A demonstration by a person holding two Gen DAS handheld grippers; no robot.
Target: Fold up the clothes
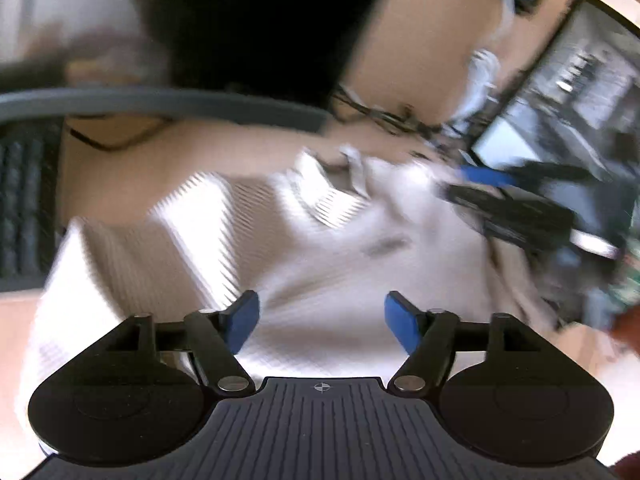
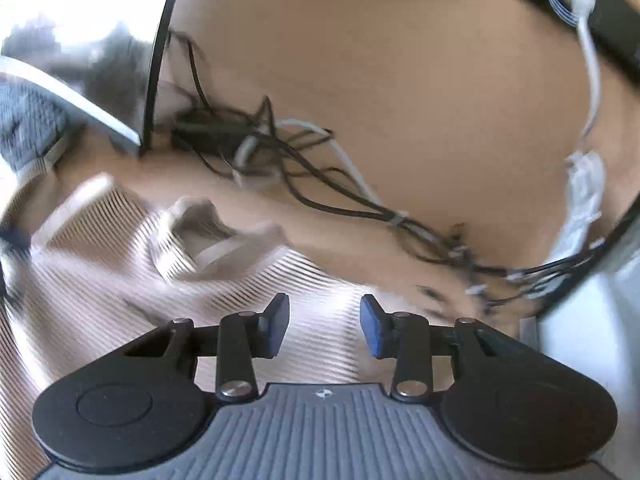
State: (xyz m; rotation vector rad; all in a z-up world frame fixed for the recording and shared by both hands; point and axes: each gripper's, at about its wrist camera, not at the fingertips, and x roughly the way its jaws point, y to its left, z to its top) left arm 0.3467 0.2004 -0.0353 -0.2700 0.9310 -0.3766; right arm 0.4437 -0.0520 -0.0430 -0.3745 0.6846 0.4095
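A cream ribbed garment (image 1: 320,248) with fine stripes lies rumpled on the tan table (image 1: 224,152), its collar (image 1: 332,200) toward the far side. My left gripper (image 1: 322,318) hovers over the garment with its blue pads (image 1: 244,320) wide apart and nothing between them. In the right wrist view the same garment (image 2: 120,288) fills the lower left, collar (image 2: 200,240) folded up. My right gripper (image 2: 324,322) is open over the garment's edge, its pads apart and holding no cloth. The right gripper (image 1: 492,188) also shows blurred at the right of the left wrist view.
A tangle of black and grey cables (image 2: 280,152) lies on the table (image 2: 400,80) behind the garment. A white cable (image 2: 588,80) hangs at the right. A monitor (image 1: 568,92) stands at the far right, a dark keyboard (image 1: 24,200) at the left, and a grey curved bar (image 1: 160,100) beyond.
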